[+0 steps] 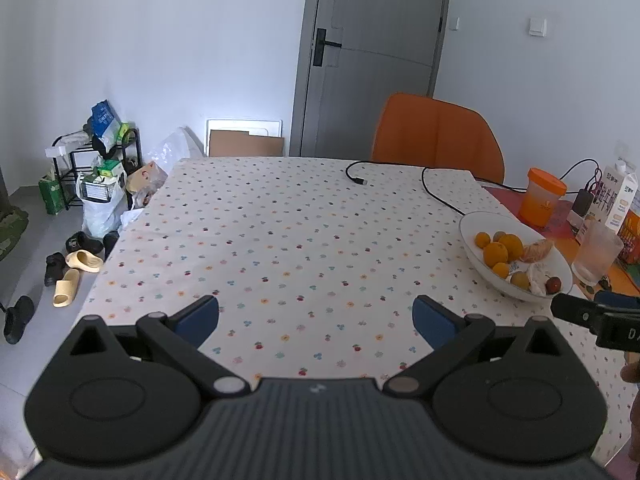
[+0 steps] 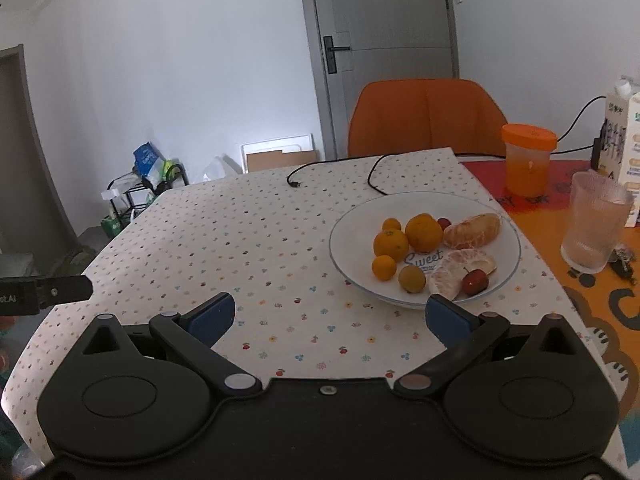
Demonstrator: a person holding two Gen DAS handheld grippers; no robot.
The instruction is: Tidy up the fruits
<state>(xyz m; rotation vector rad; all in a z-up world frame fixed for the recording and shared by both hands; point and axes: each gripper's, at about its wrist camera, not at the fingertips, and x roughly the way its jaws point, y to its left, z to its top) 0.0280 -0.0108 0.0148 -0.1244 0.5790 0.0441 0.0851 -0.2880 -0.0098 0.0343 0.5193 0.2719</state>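
My left gripper (image 1: 316, 322): blue-padded fingers spread wide, nothing between them, hanging over the dotted tablecloth (image 1: 260, 232).
My right gripper (image 2: 330, 318): fingers spread wide as well, holding nothing; its right finger (image 2: 450, 320) sits just in front of the near rim of the plate (image 2: 352, 236).
Plate: white with a thin blue rim and the word "Sweet" printed inside; ahead and to the right of my right gripper, far off to the right of my left one (image 1: 470, 232).
Fruit on the plate: all of it lies inside the rim.
Oranges: two larger ones, (image 2: 424, 232) and (image 2: 391, 245), touching each other near the middle, with two small ones, (image 2: 391, 224) behind them and (image 2: 384, 267) nearer to me.
Peeled segments: one chunk (image 2: 472, 231) on the far right side of the plate, just beside the bigger orange; a second paler piece (image 2: 460, 270) nearer to me.
Yellow-green fruit (image 2: 411, 279): close to the near rim, beside the small orange.
Red fruit: one (image 2: 475, 281) resting against the paler peeled piece, another (image 2: 443, 223) half hidden behind the bigger orange.
Beyond the plate, to the right: an orange-lidded cup (image 2: 528, 160), a ribbed glass (image 2: 596, 224) and a milk carton (image 2: 624, 140).
Cable (image 2: 372, 178): black, trailing across the cloth behind the plate.
Chair (image 2: 424, 116): orange, at the far side of the table.
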